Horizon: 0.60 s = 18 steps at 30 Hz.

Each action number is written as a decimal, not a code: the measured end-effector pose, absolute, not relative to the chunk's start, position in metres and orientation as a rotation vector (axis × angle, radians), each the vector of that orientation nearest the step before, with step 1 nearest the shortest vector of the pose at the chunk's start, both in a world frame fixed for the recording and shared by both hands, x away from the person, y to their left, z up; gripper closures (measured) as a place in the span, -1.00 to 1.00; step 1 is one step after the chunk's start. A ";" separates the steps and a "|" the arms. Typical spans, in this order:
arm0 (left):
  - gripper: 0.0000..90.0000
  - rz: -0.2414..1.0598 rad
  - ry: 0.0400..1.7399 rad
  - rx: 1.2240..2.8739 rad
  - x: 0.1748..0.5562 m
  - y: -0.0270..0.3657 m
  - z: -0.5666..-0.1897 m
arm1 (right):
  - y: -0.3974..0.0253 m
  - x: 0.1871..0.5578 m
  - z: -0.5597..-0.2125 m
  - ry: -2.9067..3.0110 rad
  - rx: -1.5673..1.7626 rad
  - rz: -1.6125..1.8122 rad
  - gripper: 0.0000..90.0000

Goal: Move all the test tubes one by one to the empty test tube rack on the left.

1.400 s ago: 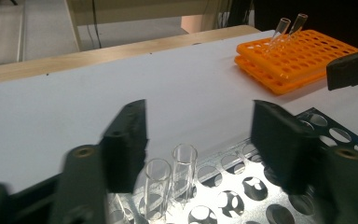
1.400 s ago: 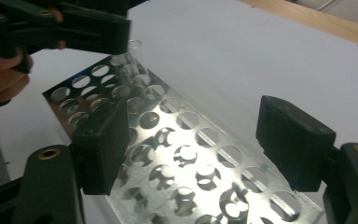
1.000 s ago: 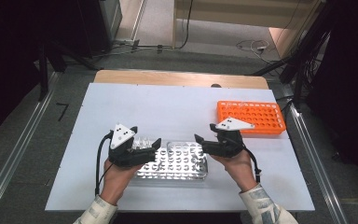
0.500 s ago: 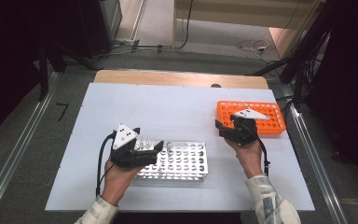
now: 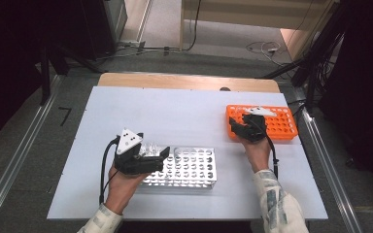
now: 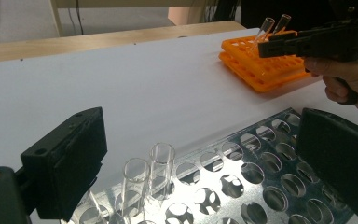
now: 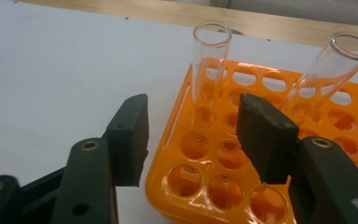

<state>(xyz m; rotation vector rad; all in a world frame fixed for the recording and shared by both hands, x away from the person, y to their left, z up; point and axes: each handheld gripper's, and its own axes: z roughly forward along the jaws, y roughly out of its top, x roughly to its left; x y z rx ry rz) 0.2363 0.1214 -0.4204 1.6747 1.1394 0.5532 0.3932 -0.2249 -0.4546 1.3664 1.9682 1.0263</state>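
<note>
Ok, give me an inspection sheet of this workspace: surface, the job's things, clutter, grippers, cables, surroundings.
Surface: white tabletop on a wooden board.
Job's things: orange plastic tube rack at the right holds two clear glass test tubes; perforated metal tube rack near the front holds clear glass tubes at its left end.
Clutter: nothing seen.
Grippers: left gripper over the metal rack, jaws open around nothing; right gripper at the orange rack, jaws open, one upright tube beyond the gap.
Cables: black cable trails from the left gripper; another from the right.
Surroundings: metal rails, floor cables.
</note>
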 end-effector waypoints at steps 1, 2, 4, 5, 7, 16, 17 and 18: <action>-0.95 0.555 1.138 1.674 0.236 0.121 -0.420 | -0.225 0.395 -0.456 1.967 1.365 1.026 0.01; -0.95 0.558 1.134 1.675 0.236 0.121 -0.420 | -0.224 0.396 -0.457 1.964 1.362 1.024 0.04; -0.95 0.557 1.128 1.674 0.235 0.121 -0.419 | -0.224 0.398 -0.460 1.954 1.366 1.020 0.09; -0.95 0.555 1.125 1.672 0.235 0.121 -0.419 | -0.224 0.400 -0.461 1.954 1.363 1.018 0.11; -0.95 0.559 1.118 1.673 0.235 0.121 -0.419 | -0.223 0.402 -0.462 1.947 1.366 1.004 0.13; -0.94 0.559 1.124 1.670 0.235 0.123 -0.419 | -0.218 0.412 -0.459 1.948 1.357 1.004 0.43; -0.94 0.558 1.124 1.670 0.235 0.123 -0.419 | -0.217 0.413 -0.459 1.952 1.358 0.997 0.45; -0.94 0.558 1.124 1.671 0.235 0.123 -0.419 | -0.216 0.414 -0.460 1.950 1.361 0.996 0.49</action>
